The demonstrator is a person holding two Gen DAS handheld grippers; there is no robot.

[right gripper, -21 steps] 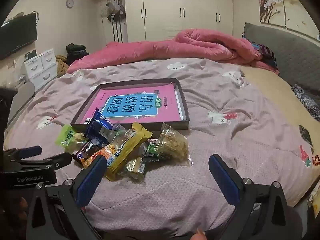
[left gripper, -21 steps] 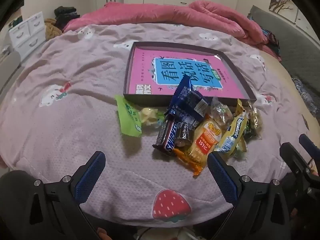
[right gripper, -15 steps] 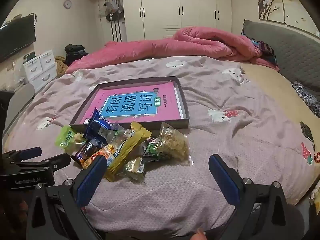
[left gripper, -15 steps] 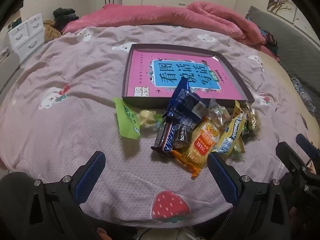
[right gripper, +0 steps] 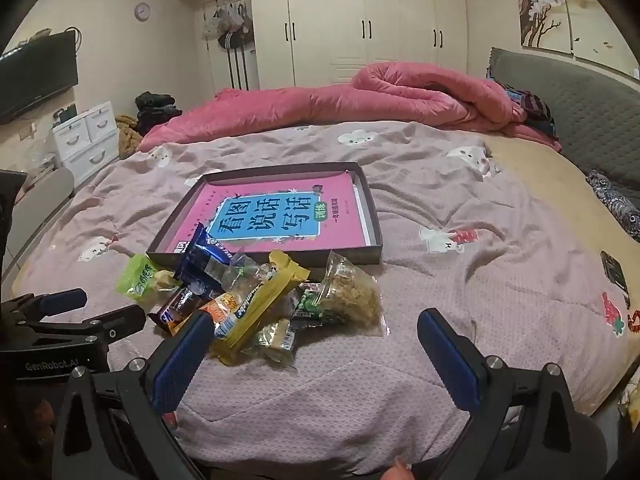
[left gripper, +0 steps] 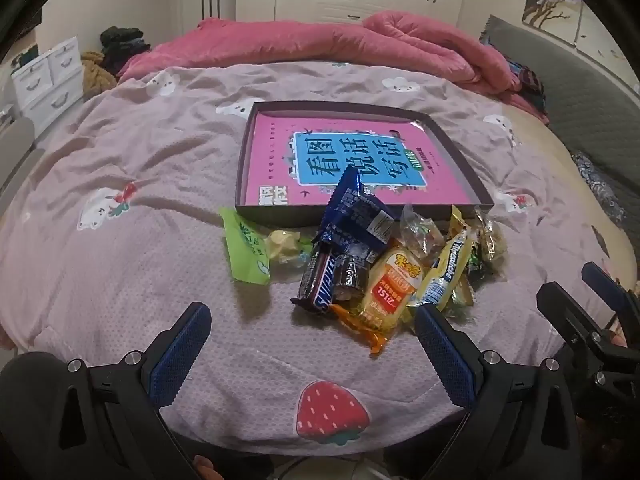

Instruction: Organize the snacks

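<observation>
Nothing sorted yet: both the left hand-held gripper (left gripper: 312,344) and right hand-held gripper (right gripper: 314,346) gape wide, empty, short of the snack pile (left gripper: 384,264) (heaped against the tray (left gripper: 464,164)). Next comes probably choosing one packet.

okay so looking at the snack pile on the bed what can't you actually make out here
- Small green packet, right wrist view: mostly covered by the clear bag.
- Snickers bar, left wrist view: top end under the blue packet.
- Tray floor: covered by the pink book.

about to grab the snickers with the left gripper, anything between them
Nothing visible. The left gripper is open, with only bare bedspread between it and the snickers bar. The bar's far end is tucked under a blue packet.
</observation>
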